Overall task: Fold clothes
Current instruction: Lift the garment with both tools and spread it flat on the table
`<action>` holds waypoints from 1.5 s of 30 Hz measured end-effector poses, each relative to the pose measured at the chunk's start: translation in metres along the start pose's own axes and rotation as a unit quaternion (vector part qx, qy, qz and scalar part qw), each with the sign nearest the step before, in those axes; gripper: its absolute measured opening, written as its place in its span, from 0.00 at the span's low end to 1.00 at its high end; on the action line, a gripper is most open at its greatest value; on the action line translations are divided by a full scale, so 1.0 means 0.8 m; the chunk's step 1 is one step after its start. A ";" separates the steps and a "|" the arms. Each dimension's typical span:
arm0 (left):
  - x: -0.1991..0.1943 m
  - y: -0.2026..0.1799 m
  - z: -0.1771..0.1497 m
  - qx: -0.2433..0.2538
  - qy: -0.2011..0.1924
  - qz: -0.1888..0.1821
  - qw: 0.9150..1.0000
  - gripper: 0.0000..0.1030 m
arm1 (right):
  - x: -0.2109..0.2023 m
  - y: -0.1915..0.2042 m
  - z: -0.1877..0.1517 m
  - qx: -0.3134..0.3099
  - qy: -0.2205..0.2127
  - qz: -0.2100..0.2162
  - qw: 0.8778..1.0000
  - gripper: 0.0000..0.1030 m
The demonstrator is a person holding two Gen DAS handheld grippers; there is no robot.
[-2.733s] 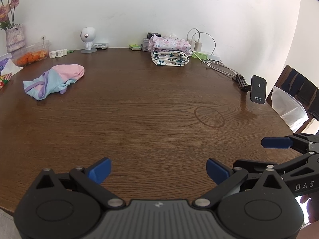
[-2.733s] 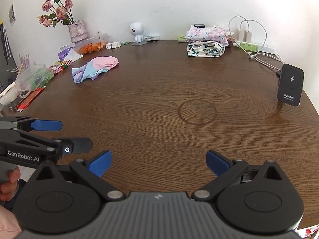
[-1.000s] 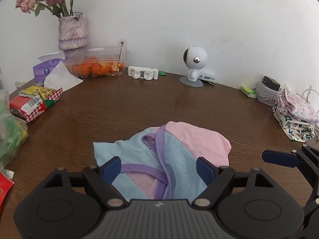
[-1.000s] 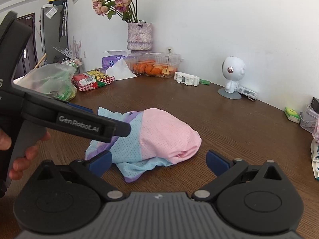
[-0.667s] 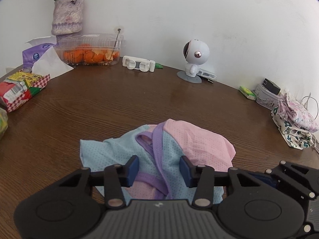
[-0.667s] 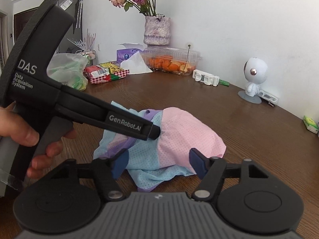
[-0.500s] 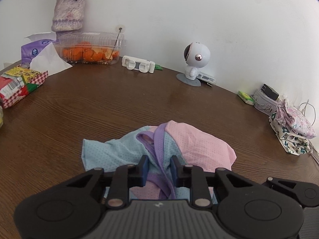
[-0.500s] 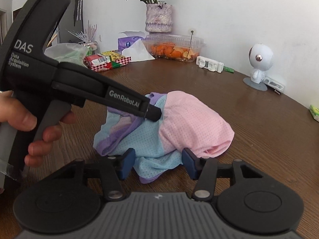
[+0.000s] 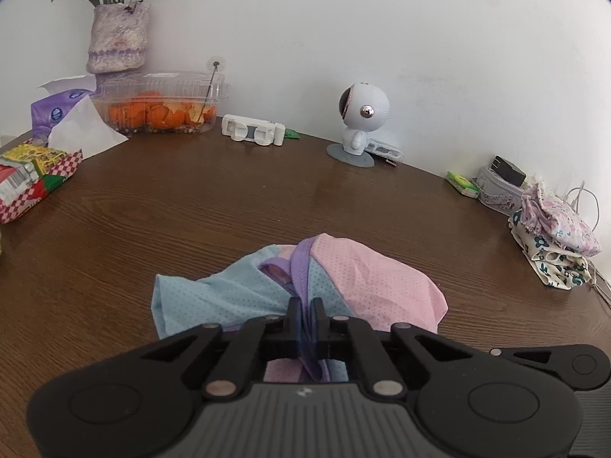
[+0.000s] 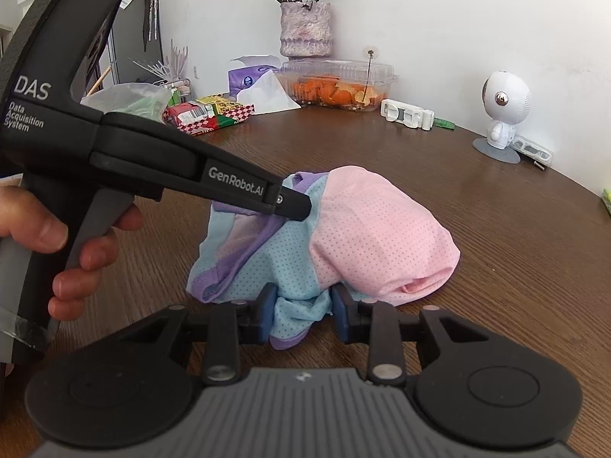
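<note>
A crumpled garment (image 9: 366, 286) of pink, light-blue and purple mesh lies on the brown wooden bench (image 9: 229, 206). The left gripper (image 9: 305, 311) is clenched on its purple band. The right gripper (image 10: 301, 305) straddles a bunched blue fold at the near edge, jaws closing, pads touching the fabric. A stack of folded clothes (image 9: 553, 240) sits well apart at the right.

left gripper (image 9: 306, 307): jaws pinched tight on purple trim | crumpled pink, light-blue and purple mesh garment (image 9: 355, 280): on dark brown wooden table (image 9: 191, 206) | folded floral clothes stack (image 9: 553, 238): far right
</note>
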State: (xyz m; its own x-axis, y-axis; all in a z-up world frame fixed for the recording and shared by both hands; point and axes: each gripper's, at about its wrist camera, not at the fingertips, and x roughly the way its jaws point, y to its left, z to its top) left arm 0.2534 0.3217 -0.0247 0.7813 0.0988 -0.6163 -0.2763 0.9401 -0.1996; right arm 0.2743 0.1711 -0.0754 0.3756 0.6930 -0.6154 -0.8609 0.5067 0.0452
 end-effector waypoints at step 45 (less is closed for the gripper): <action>-0.120 -0.120 -0.058 0.019 0.043 -0.001 0.999 0.72 | -0.286 -0.004 -0.081 0.016 -0.006 -0.047 0.999 0.66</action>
State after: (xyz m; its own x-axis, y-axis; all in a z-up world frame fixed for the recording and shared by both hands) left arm 0.1792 0.2066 0.0187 0.7309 0.0702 -0.6788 -0.2516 0.9524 -0.1724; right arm 0.1685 -0.0223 0.0143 0.4595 0.6474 -0.6081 -0.8099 0.5864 0.0124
